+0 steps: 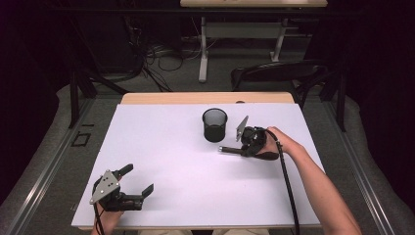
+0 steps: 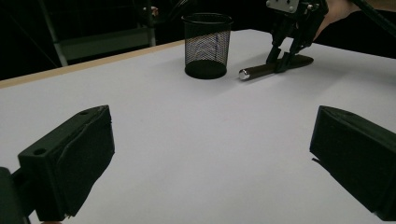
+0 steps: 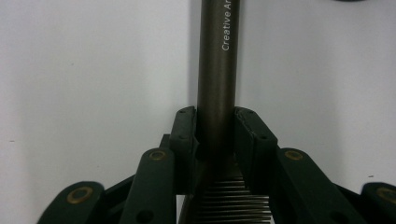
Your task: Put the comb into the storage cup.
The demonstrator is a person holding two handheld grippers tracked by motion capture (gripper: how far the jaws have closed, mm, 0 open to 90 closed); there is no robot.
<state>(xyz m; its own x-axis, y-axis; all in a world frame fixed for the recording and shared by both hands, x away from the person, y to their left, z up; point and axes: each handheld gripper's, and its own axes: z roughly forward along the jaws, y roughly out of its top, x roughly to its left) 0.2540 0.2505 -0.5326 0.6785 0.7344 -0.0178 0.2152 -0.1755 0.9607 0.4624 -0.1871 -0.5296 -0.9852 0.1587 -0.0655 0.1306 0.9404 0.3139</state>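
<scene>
White tabletop (image 1: 161, 147) carries the pen (image 1: 230, 150), clamped flat by the right gripper (image 1: 249, 147), its long axis running 3-to-9, the mesh cup (image 1: 215, 125) at 11 o'clock

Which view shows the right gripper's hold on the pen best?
Right gripper view: the pen runs straight between the right gripper pads, pinched. The left gripper view shows it lying flat beside the mesh cup; the high view shows it small and partly hidden.

Carrying everything: white-topped table (image 1: 186, 161) w/ wooden far edge. Sitting upright toward far side: black mesh cup (image 1: 215, 125). Lying flat just beside it: dark pen (image 1: 234, 150), probably metal, silver end toward cup.
</scene>
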